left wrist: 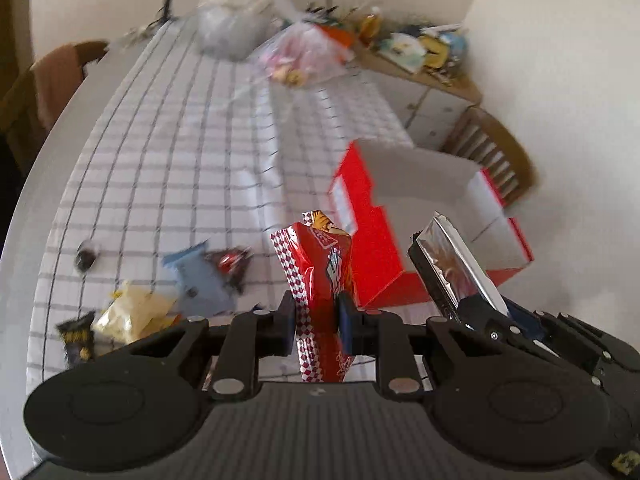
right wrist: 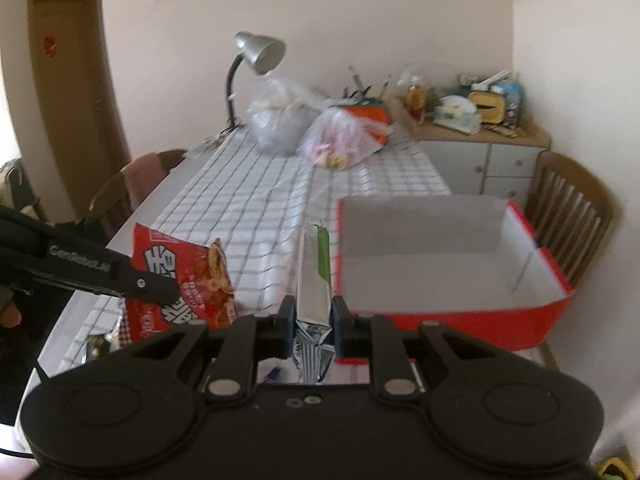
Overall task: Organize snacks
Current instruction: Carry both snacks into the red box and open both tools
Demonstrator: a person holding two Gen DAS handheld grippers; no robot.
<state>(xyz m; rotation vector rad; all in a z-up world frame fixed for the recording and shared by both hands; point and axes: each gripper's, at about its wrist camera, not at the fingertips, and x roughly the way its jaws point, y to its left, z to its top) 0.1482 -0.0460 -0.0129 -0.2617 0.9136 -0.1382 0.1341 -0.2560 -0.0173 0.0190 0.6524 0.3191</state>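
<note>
My left gripper [left wrist: 318,320] is shut on a red snack packet [left wrist: 320,264], held upright above the checked tablecloth; the same red snack packet [right wrist: 188,280] shows at the left of the right wrist view, pinched by the left gripper [right wrist: 160,288]. My right gripper [right wrist: 312,320] is shut on a silver foil packet [right wrist: 314,280] with a green edge, and that silver foil packet [left wrist: 452,256] also appears right of the red one. An open red box [right wrist: 460,312] with a white inside stands just ahead and right of both grippers; in the left wrist view the red box [left wrist: 376,248] lies behind the packets.
Loose snacks lie on the cloth at the left: a yellow packet [left wrist: 132,312], a blue packet [left wrist: 200,276], a dark packet [left wrist: 78,340]. Plastic bags [right wrist: 340,136] and a desk lamp [right wrist: 256,52] stand at the table's far end. Wooden chairs [right wrist: 568,204] flank the table; a cabinet [right wrist: 480,160] stands behind.
</note>
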